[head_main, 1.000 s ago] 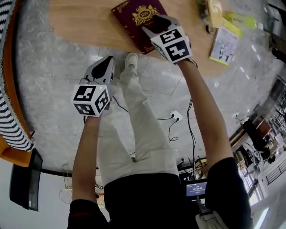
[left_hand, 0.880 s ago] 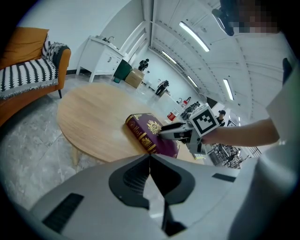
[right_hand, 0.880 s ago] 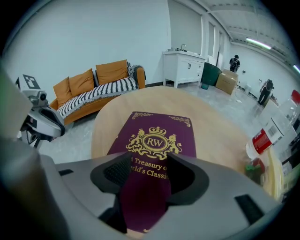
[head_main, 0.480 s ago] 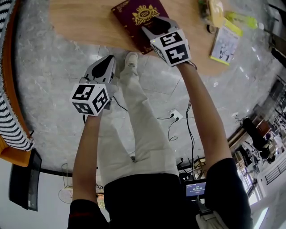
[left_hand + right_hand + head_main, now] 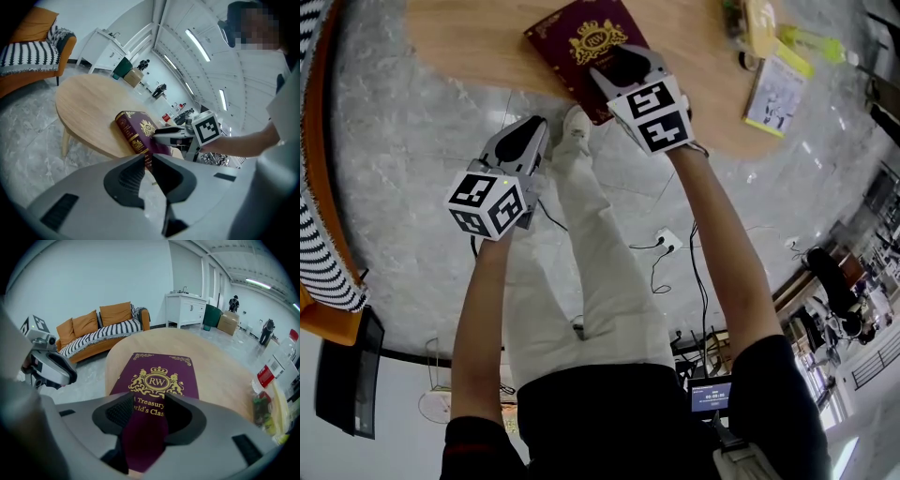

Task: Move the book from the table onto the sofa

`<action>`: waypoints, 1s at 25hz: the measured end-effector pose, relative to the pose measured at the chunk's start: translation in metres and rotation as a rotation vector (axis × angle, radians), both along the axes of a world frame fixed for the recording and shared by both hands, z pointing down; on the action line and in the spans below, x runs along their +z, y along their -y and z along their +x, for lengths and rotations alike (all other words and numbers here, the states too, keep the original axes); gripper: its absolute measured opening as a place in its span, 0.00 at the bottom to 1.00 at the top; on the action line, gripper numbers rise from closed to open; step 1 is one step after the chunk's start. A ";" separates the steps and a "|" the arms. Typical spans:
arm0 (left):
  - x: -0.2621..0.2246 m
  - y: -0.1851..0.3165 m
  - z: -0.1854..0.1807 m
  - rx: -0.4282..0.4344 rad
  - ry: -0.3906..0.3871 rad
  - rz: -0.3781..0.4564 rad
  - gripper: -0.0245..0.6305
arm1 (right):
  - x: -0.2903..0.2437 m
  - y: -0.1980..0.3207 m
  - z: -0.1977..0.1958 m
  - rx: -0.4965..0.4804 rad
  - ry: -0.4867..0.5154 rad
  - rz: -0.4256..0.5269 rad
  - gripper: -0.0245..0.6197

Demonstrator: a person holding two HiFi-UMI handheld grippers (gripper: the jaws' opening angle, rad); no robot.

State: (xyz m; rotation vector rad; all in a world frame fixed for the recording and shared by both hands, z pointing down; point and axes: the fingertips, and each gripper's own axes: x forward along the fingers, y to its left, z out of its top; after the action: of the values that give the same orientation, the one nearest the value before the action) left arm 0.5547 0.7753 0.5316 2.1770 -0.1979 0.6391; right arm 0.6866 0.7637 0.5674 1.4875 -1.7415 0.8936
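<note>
Head view — the maroon book (image 5: 574,54) lies flat on the wooden table (image 5: 469,42).

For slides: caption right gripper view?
Right gripper over book on table; fingers, just closed a little, apart with nothing between.

table (image 5: 469,42): we saw matt wood
book (image 5: 572,47): we saw smooth cover, gilt print
floor (image 5: 412,187): we saw glossy stone

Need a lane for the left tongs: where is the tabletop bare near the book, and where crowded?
Bare wood runs left of the book to the table rim, and beyond the book's far edge. Crowded: the table's right end, with bottles and a booklet.
</note>
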 end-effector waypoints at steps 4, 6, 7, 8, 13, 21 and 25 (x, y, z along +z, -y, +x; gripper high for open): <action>0.014 -0.009 0.004 0.031 0.007 -0.068 0.24 | -0.001 -0.001 -0.007 -0.015 0.002 0.007 0.36; 0.023 -0.016 0.004 0.071 0.022 -0.094 0.30 | -0.001 -0.002 -0.010 -0.017 0.003 0.010 0.36; 0.026 -0.020 0.005 0.088 0.027 -0.108 0.32 | -0.001 -0.003 -0.012 -0.019 0.003 0.011 0.35; 0.030 -0.025 0.006 0.106 0.031 -0.121 0.34 | -0.001 -0.003 -0.014 -0.021 0.003 0.012 0.35; 0.036 -0.039 0.018 0.146 0.004 -0.199 0.40 | -0.003 -0.003 -0.020 -0.038 0.006 0.018 0.35; 0.055 -0.052 0.014 0.132 -0.029 -0.337 0.48 | -0.002 -0.007 -0.051 -0.076 0.019 0.021 0.35; 0.063 -0.056 0.005 0.122 -0.035 -0.385 0.52 | -0.004 -0.010 -0.067 -0.072 0.026 0.028 0.36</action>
State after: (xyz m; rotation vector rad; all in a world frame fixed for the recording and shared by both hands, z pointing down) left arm 0.5594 0.8316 0.5943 1.8358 0.0733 0.6478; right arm 0.6198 0.7737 0.5636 1.4281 -1.8217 0.8584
